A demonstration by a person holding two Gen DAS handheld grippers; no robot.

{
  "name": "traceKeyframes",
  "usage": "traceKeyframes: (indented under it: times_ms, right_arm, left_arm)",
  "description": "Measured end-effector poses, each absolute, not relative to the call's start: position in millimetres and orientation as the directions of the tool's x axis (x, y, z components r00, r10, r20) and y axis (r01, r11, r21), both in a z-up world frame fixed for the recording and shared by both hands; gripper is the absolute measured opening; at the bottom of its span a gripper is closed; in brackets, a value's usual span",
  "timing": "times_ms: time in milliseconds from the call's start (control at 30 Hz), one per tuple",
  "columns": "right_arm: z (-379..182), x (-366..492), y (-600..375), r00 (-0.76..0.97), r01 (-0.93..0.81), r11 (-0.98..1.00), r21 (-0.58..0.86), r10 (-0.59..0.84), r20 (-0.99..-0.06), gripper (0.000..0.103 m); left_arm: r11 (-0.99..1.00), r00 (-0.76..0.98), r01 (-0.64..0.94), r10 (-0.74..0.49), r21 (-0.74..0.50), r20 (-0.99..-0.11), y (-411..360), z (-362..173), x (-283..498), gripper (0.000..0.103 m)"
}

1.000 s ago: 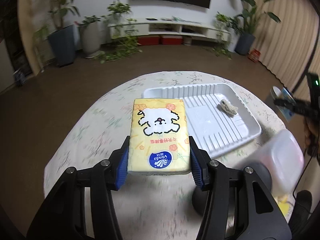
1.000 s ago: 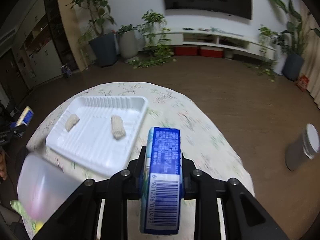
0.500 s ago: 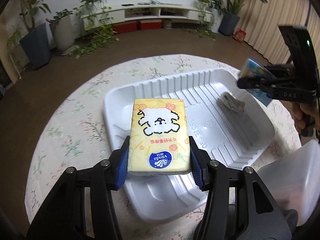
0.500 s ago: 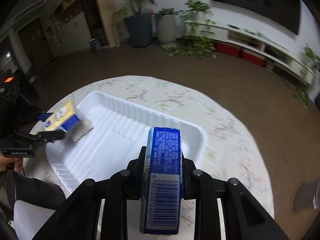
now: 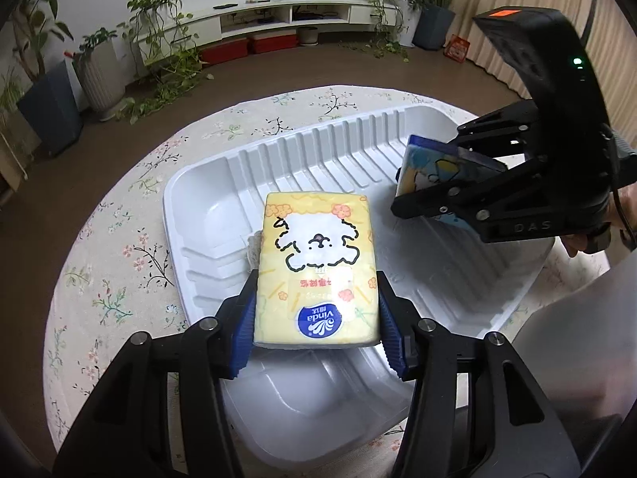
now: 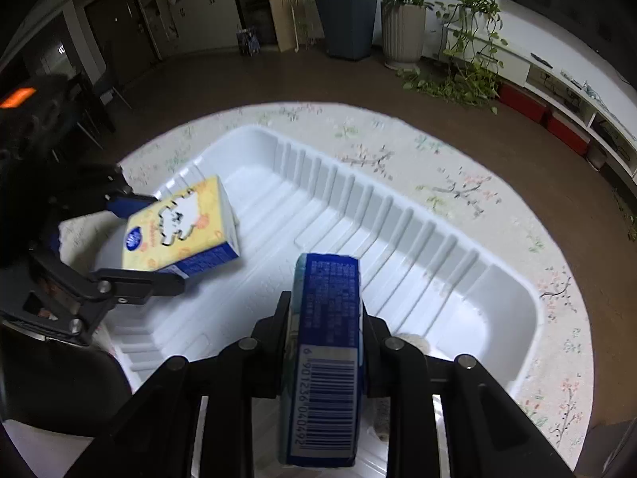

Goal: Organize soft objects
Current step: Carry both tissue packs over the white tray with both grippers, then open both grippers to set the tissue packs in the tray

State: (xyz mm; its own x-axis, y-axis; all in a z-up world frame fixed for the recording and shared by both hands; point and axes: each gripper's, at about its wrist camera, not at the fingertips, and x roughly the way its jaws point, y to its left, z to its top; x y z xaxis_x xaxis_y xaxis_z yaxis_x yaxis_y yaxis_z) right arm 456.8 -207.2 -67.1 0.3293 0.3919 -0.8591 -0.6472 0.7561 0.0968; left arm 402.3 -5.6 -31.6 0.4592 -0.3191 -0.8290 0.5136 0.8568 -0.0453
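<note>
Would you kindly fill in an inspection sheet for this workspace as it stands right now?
Surface: round table with a floral cloth; a white ribbed tray sits on it.
Job's things: yellow tissue pack and blue tissue pack, both held above the tray; a small pale soft item lies in the tray, partly hidden.
Clutter: a translucent container at the table's edge.
Grippers: left gripper shut on the yellow tissue pack; right gripper shut on the blue tissue pack.
Cables: a thin cable at the hand holding the right gripper.
Surroundings: brown floor, potted plants, low white shelf unit, curtains.
</note>
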Motion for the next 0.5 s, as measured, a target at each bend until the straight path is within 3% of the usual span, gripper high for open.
traceKeyframes:
  times_ms: [133,200,333,500]
  right_arm:
    - [-71.6,459.3,-206.7,0.332,-0.642,0.759,0.103,0.397,-0.856,0.030]
    - [-71.1,459.3,-208.3,0.335,-0.640,0.762,0.100,0.394,-0.856,0.035]
    - [-71.0,454.0,-211.2,0.339,-0.642,0.761,0.091,0.388,-0.857,0.054]
    - [-69.6,452.5,-215.2,0.359,-0.634,0.769,0.083,0.389,-0.848,0.058]
  left_arm:
    - [0.866,0.464,0.498,-0.313,-0.048,-0.829,-5.0,-30.3,402.3,0.051]
    - [0.870,0.469,0.492,-0.304,-0.040,-0.829,-6.6,-30.0,404.1,0.052]
    - [0.872,0.468,0.489,-0.295,-0.034,-0.833,-8.1,-33.0,406.4,0.065]
    - [0.875,0.472,0.483,-0.293,-0.034,-0.832,-7.8,-33.6,406.0,0.077]
